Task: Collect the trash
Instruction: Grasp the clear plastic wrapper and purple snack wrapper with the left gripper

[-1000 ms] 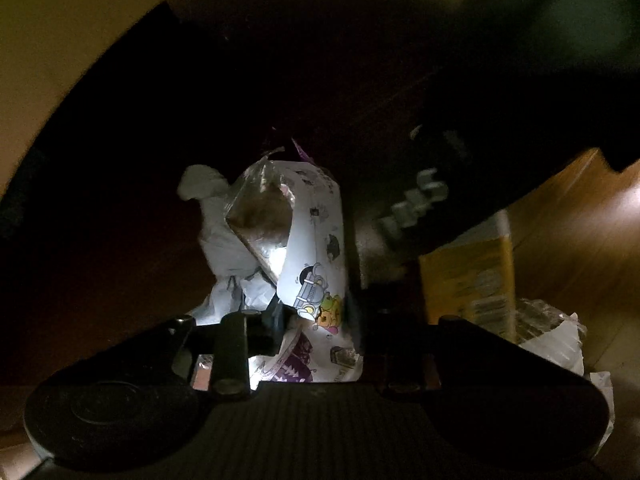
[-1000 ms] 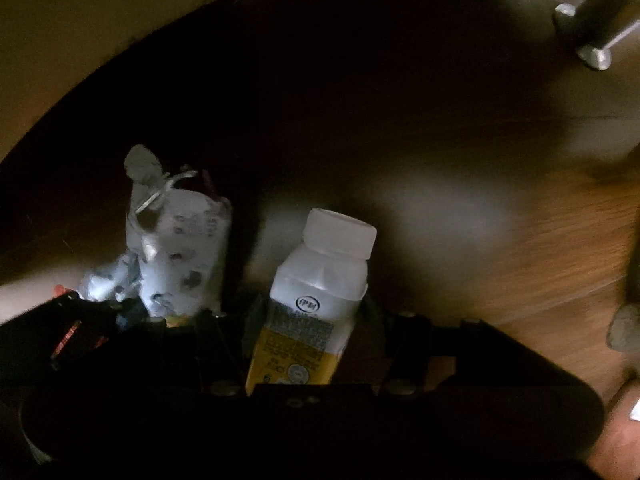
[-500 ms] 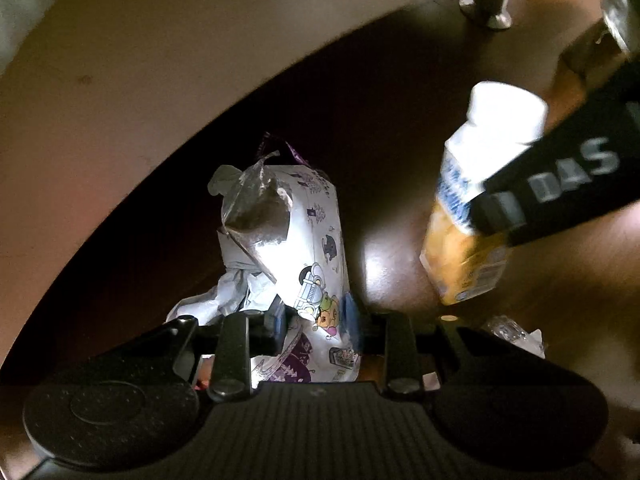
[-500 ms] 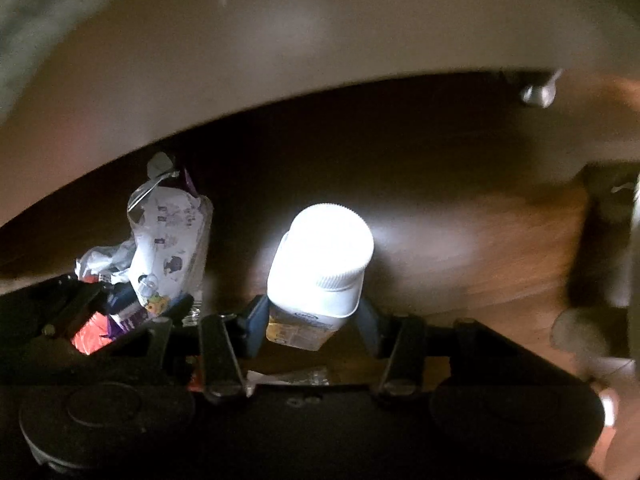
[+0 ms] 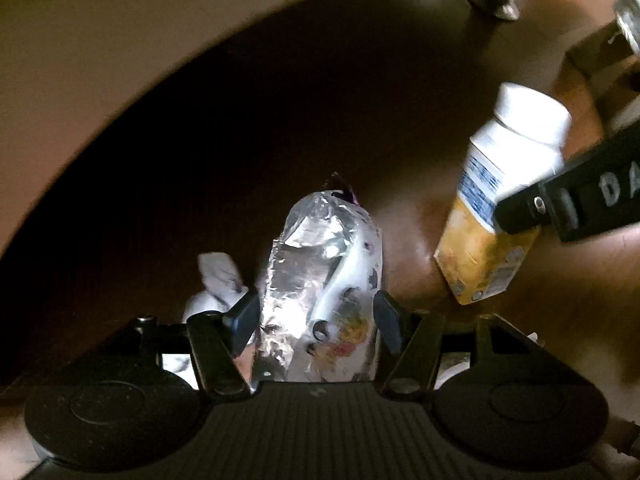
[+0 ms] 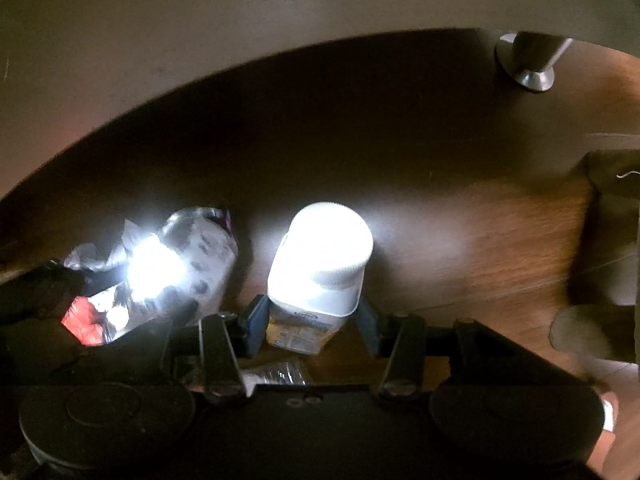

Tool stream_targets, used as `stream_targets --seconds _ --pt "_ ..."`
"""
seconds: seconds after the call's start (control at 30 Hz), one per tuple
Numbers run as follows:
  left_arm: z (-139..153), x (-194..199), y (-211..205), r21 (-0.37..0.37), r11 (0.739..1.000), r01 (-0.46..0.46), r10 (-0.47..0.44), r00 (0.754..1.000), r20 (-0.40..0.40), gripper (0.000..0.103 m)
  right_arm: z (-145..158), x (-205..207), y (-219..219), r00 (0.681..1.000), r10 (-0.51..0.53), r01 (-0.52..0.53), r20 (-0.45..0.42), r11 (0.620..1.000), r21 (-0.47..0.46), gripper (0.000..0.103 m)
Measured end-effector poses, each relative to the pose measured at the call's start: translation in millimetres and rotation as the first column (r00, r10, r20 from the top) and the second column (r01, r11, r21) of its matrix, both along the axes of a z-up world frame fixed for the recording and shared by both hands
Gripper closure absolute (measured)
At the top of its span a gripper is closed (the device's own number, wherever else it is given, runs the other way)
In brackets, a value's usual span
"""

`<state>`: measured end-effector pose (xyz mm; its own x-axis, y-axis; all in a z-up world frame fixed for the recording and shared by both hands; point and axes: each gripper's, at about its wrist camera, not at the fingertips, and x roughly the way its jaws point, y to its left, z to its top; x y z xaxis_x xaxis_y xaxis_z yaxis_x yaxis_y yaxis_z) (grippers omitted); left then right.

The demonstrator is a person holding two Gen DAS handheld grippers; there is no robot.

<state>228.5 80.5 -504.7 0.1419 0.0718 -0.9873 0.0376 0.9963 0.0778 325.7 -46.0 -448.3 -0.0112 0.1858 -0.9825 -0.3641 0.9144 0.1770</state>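
Observation:
A foil snack wrapper (image 5: 320, 280) with cartoon prints stands between the fingers of my left gripper (image 5: 316, 316). Its jaws are opening and the wrapper has spread out to fill the gap. I cannot tell whether the pads still press on it. The same wrapper (image 6: 192, 264) glares white at the left of the right wrist view. My right gripper (image 6: 310, 320) is shut on a white-capped drink bottle (image 6: 324, 256) with a yellow label. In the left wrist view that bottle (image 5: 496, 208) hangs tilted above the floor in the right gripper (image 5: 580, 200).
Crumpled white paper (image 5: 218, 280) lies left of the wrapper and a red scrap (image 6: 84, 320) beside it. Clear film (image 6: 276, 374) lies under the bottle. A metal furniture leg (image 6: 528, 64) stands at the far right, a pale furniture edge (image 6: 280, 8) runs overhead, and a dark object (image 6: 612, 220) sits on the right.
The left jaws have spread apart and the pinched wrapper has puffed out between them. The right gripper has lifted the bottle and its cap now faces the camera.

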Motion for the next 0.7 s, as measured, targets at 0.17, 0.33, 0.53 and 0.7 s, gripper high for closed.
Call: stream_targets --seconds 0.17,0.33,0.53,0.7 --pt "-21 10 -3 -0.015 0.999 0.028 -0.028 0.999 -0.032 0.042 0 5 5 1.000 0.001 -0.001 -0.005 1.000 0.003 0.056" --pt "-35 18 -5 -0.015 0.998 0.053 -0.054 0.997 -0.062 0.089 -4 4 6 1.000 0.013 -0.013 -0.006 1.000 0.004 0.056" --pt "-26 25 0 -0.012 1.000 0.024 -0.024 0.998 -0.053 0.098 -2 1 6 1.000 0.017 -0.017 0.006 1.000 -0.015 0.056" --pt "-3 27 0 -0.007 1.000 -0.007 0.006 0.999 -0.038 0.098 17 -5 3 0.999 0.014 -0.013 0.030 1.000 -0.014 0.057"
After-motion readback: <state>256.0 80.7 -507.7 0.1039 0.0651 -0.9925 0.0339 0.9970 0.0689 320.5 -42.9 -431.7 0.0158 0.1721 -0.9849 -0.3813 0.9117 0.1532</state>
